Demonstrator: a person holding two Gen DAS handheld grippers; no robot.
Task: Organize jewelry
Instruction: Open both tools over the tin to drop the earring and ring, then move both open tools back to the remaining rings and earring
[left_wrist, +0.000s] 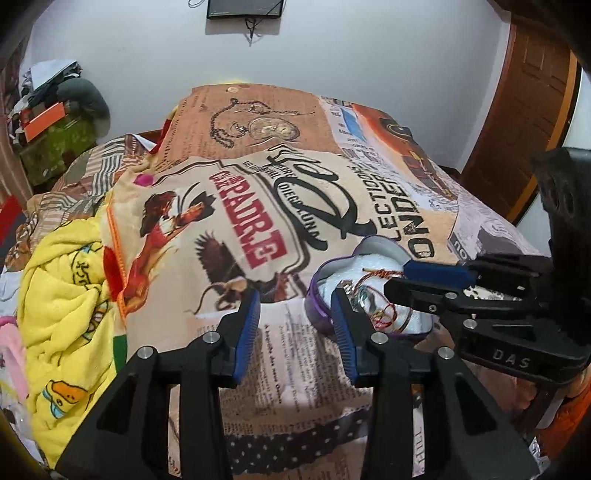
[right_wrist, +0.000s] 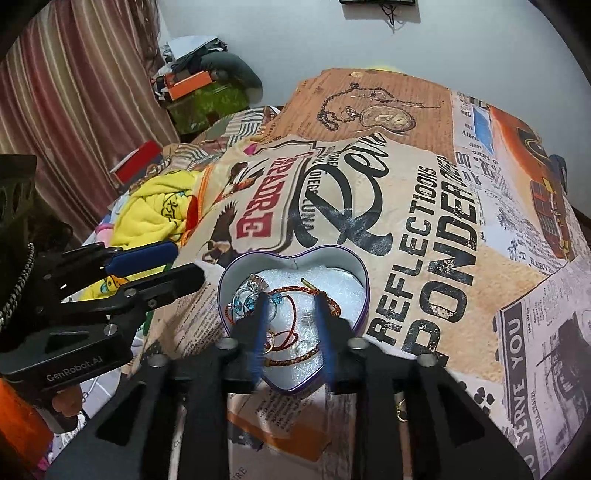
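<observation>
A purple heart-shaped tin with white padding sits on the printed blanket; it also shows in the left wrist view. Inside lie red-gold cord bracelets, blue-stone rings and a thin gold ring. My right gripper is open, its fingertips over the tin above the bracelets, holding nothing; it shows from the side in the left wrist view. My left gripper is open and empty, just left of the tin; it shows in the right wrist view.
The printed blanket covers the bed. A crumpled yellow towel lies at its left side. A small gold piece lies on the blanket near the right gripper's base. Clutter and boxes stand at the far left, a wooden door at the right.
</observation>
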